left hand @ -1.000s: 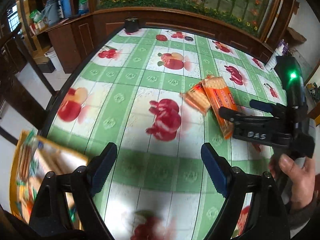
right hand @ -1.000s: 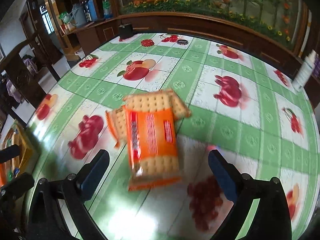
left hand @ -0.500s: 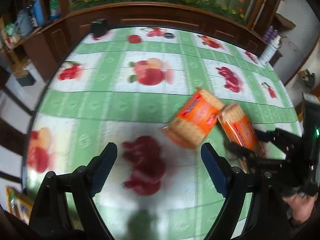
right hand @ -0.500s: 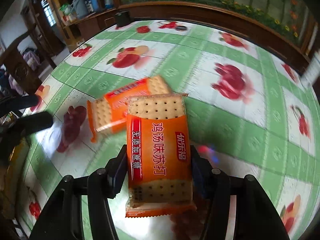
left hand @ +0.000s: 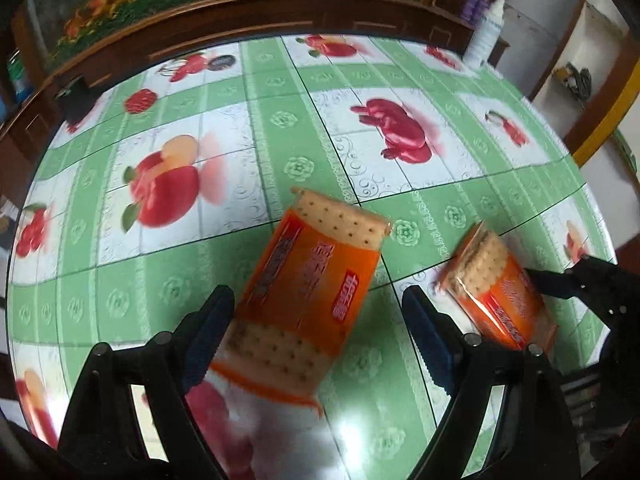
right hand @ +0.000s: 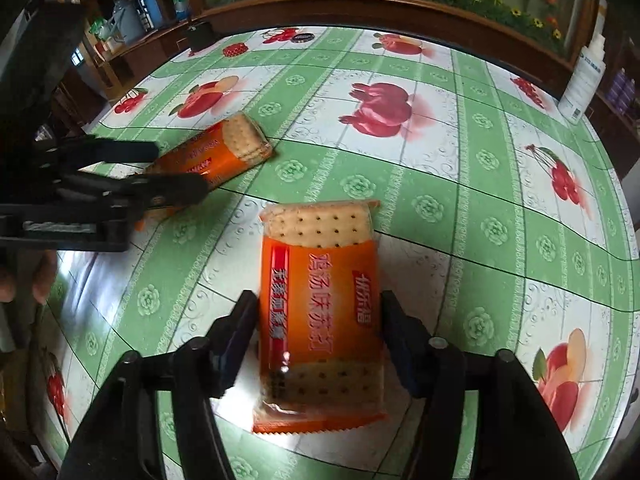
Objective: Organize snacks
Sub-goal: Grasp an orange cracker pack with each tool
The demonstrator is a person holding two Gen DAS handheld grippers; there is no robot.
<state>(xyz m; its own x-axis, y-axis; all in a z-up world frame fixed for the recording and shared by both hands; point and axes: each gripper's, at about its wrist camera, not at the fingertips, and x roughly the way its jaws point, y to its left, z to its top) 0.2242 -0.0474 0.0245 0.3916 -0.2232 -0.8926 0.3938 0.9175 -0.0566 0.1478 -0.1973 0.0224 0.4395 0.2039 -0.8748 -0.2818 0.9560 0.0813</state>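
Left gripper (left hand: pixel 316 296): hanging spread wide over the table (left hand: pixel 400 128), fingers flanking one biscuit packet (left hand: pixel 320 248) without pinching it
Right gripper (right hand: pixel 318 298): jaws having just been opening, pads now sitting loose on either side of the other biscuit packet (right hand: pixel 320 280)
Nearer packet: lying askew on the green checked cloth, cracker end pointing away
Further packet: sitting just right of the first, apart from it
White bottle (right hand: pixel 584 76): standing at the far right rim

Round table (right hand: pixel 460 184) covered in glossy green-and-white checked oilcloth printed with red fruit. Two orange cracker packets lie flat on it: one (right hand: pixel 320 312) nearer, one (right hand: pixel 212 152) further left. White plastic bottle (right hand: pixel 582 80) stands at the far right edge.
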